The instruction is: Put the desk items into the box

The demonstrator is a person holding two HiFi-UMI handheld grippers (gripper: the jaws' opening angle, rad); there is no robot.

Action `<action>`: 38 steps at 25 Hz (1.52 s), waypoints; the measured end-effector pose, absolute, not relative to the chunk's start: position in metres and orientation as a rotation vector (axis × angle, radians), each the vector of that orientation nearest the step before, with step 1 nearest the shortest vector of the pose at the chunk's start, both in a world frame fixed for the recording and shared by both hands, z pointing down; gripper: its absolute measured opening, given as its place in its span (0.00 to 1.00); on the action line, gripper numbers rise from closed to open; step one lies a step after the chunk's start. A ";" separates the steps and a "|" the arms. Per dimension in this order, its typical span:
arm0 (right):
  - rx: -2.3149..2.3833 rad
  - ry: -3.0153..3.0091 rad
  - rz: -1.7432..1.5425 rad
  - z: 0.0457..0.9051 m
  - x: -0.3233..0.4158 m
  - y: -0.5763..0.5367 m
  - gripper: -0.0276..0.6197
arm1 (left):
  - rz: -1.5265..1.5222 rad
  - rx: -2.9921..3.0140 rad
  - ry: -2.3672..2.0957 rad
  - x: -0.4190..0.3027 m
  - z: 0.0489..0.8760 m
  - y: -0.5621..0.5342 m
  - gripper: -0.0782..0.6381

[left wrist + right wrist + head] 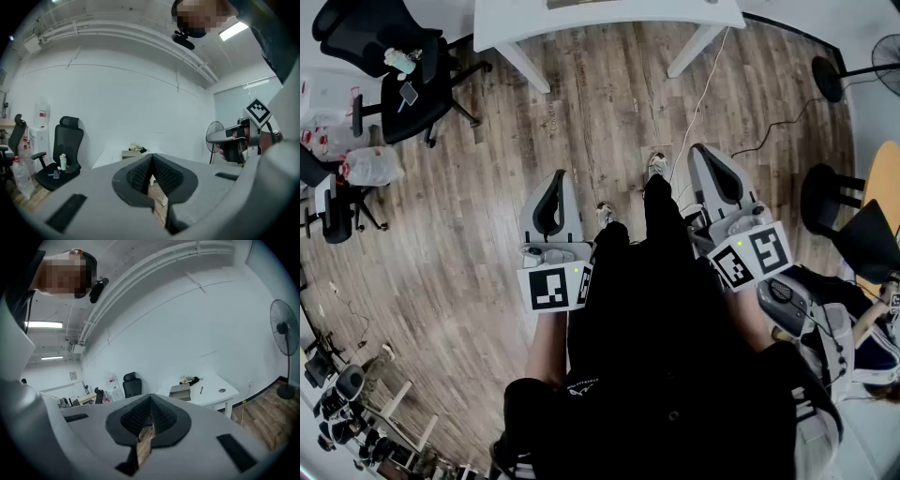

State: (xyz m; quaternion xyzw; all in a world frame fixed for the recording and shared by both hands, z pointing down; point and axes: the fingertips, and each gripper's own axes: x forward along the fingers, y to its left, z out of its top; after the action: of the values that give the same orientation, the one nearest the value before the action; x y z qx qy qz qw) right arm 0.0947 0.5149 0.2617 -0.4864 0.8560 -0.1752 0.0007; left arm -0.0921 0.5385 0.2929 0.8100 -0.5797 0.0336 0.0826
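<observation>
A cardboard box (180, 391) stands on the white desk (211, 397) across the room. Small items (189, 379) lie behind it, with a pen (201, 390) and a round object (221, 391) beside it. The left gripper view shows the same box (131, 153) far off. In the head view only the desk's edge (609, 19) shows. I hold both grippers over the wooden floor, well short of the desk. My left gripper (558, 178) is shut with nothing in it. My right gripper (701, 152) is also shut and empty.
A black office chair (403, 84) carrying a bottle and a phone stands at the left. At the right are a floor fan (886, 61) and a dark chair (853, 225). A white cable (698, 103) runs across the floor from the desk.
</observation>
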 end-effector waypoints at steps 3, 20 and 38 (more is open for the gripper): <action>-1.504 2.698 -0.516 0.253 0.087 0.539 0.04 | 0.072 2.482 -1.732 -0.091 0.276 0.555 0.12; -1.489 2.767 -0.340 0.229 0.062 0.570 0.04 | 0.007 2.538 -1.794 -0.094 0.243 0.584 0.12; -1.428 2.763 -0.367 0.237 0.050 0.495 0.04 | 0.048 2.440 -1.901 -0.123 0.252 0.526 0.12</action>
State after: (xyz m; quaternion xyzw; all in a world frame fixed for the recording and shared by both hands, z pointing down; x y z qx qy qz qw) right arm 0.0498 0.4952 0.2369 -0.4561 0.8822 -0.1171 0.0050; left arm -0.1227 0.5260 0.2516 0.7884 -0.6145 0.0156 0.0241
